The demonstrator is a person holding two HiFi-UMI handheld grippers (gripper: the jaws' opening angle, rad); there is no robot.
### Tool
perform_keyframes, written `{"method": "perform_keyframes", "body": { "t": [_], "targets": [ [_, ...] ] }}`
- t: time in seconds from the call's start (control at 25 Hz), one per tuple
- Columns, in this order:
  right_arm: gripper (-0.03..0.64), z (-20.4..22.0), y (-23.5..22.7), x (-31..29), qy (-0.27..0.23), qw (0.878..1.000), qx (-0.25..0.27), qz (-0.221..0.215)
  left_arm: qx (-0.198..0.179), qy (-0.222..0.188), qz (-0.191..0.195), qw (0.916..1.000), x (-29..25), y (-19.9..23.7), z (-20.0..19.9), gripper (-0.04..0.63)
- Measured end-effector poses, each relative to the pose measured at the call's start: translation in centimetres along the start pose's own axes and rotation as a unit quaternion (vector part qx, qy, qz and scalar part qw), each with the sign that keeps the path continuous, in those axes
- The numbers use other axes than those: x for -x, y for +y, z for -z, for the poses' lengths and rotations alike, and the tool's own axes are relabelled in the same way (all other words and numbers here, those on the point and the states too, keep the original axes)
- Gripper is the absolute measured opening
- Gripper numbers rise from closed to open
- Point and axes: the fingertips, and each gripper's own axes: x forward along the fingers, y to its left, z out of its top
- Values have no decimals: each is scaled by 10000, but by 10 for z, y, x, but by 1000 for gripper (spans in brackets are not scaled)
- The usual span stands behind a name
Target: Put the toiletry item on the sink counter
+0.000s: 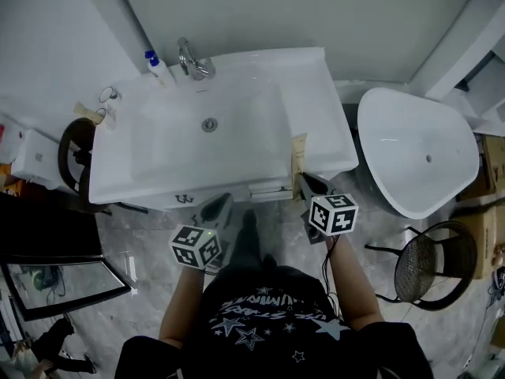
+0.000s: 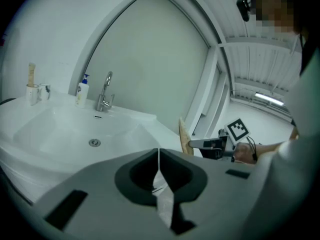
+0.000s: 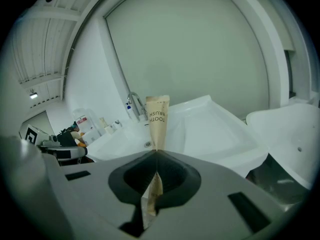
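Chrome faucet (image 1: 193, 60), blue-capped bottle (image 1: 158, 68), white tub (image 1: 414, 152), black wire chair (image 1: 430, 271)

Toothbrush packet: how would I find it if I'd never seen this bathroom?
Start at the big white sink and go to its right ledge. There the right gripper is shut on a flat tan paper packet. It's the only tan thing on that ledge, printed TOOTH BRUSH; the blue-capped bottle stands far off by the tap.

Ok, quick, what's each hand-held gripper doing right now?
Left hand-held gripper: closed, empty.
Right hand-held gripper: closed on the toothbrush packet.
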Motion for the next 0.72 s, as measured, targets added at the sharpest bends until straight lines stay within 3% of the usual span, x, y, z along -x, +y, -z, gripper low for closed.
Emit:
{"method": "perform_keyframes", "body": {
  "t": [0.48, 0.72],
  "targets": [
    [17, -71, -42, -81, -97, 9992, 24, 378, -178, -5, 332, 9993, -88, 64, -69, 20],
    [17, -102, -59, -122, 172, 9977, 444, 489, -238, -93, 295, 9992, -112, 99, -105, 20]
  ]
}}
